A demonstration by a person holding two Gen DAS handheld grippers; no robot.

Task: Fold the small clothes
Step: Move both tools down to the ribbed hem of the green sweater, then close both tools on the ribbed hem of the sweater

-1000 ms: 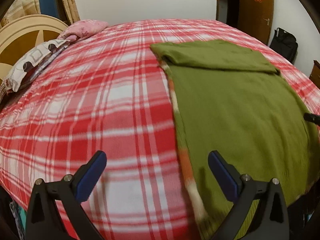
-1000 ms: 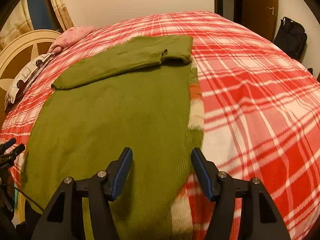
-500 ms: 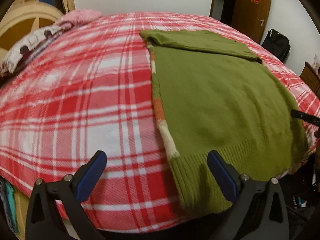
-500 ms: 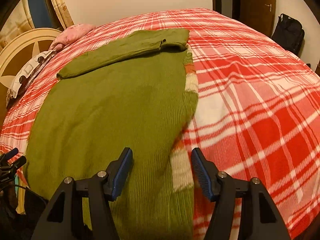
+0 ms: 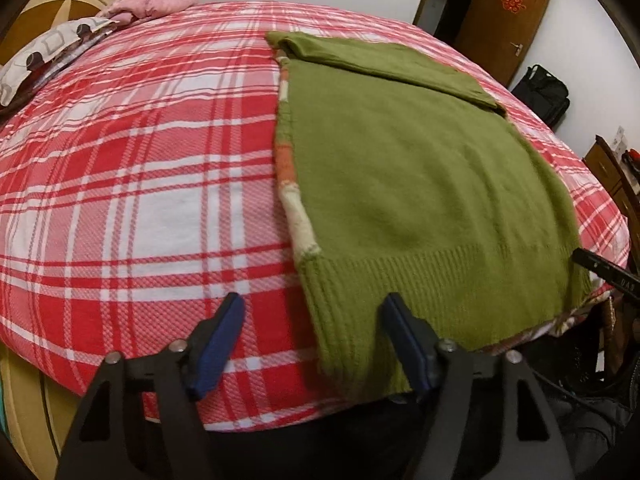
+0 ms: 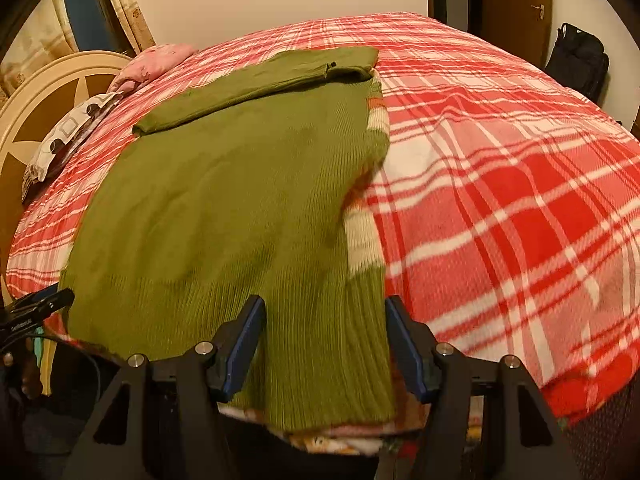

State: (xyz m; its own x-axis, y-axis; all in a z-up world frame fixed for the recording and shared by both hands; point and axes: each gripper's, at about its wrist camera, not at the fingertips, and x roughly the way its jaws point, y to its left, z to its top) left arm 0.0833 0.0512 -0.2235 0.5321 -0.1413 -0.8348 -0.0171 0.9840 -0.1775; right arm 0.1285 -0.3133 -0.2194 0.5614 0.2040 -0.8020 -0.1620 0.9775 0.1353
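olive green knitted sweater lies flat on a red and white plaid bedspread, its long axis running from the ribbed hem at the near edge of the bed, at six o'clock, up to the folded-over sleeve band at twelve o'clock. a strip of orange and cream knit shows along one long side.

in the left wrist view, the left gripper sits at six o'clock over the hem's left corner. its blue pads are set fairly wide and are closing; one pad is over the bedspread and the other over the ribbing, so the sweater's corner sits between them, not yet pinched as far as can be seen.

in the right wrist view, the right gripper sits at six o'clock over the hem's opposite corner. its jaws stand moderately wide, with the ribbed corner between them. whether the pads press the cloth cannot be told for sure; they seem clear of it.

each hand is nearest its own corner, so both lie at the same short end. judging from this, the next move would be to grip both corners and carry the hem toward twelve o'clock, along the long axis, to meet the sleeve band.

pink pillows lie at eleven o'clock.
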